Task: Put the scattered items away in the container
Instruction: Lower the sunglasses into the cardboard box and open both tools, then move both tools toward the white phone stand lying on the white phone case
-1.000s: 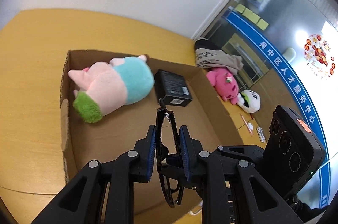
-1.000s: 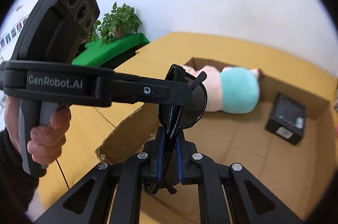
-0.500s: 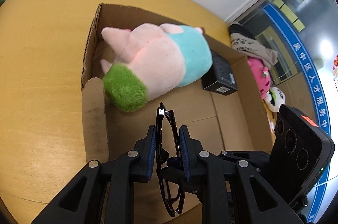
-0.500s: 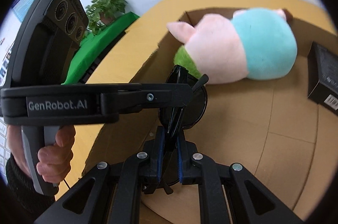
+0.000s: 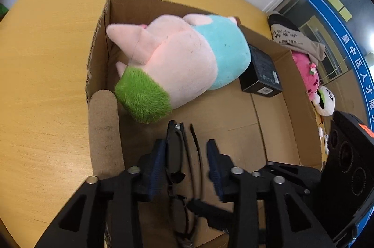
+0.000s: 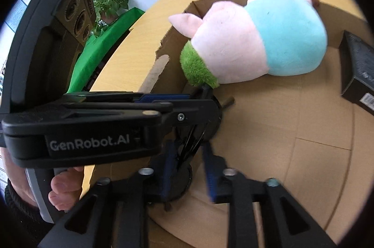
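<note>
my claws (image 5: 187,161) black, blue pads | sunglasses (image 5: 174,154) black | plush pig (image 5: 182,63) pink, turquoise body, green tuft | cardboard box (image 5: 275,131) plain brown | small box (image 5: 261,75) black, white label | desk (image 5: 46,61) yellow wood grain

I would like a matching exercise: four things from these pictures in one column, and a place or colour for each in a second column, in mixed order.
Things:
1. plush toy
2. black box
3. sunglasses
4. pink doll

Descriptions:
A. outside the cardboard box, on the table
B. between the two opening tools
C. pink, turquoise and green
D. inside, beside the plush toy's turquoise end

Pairs: 1-C, 2-D, 3-B, 4-A
</note>
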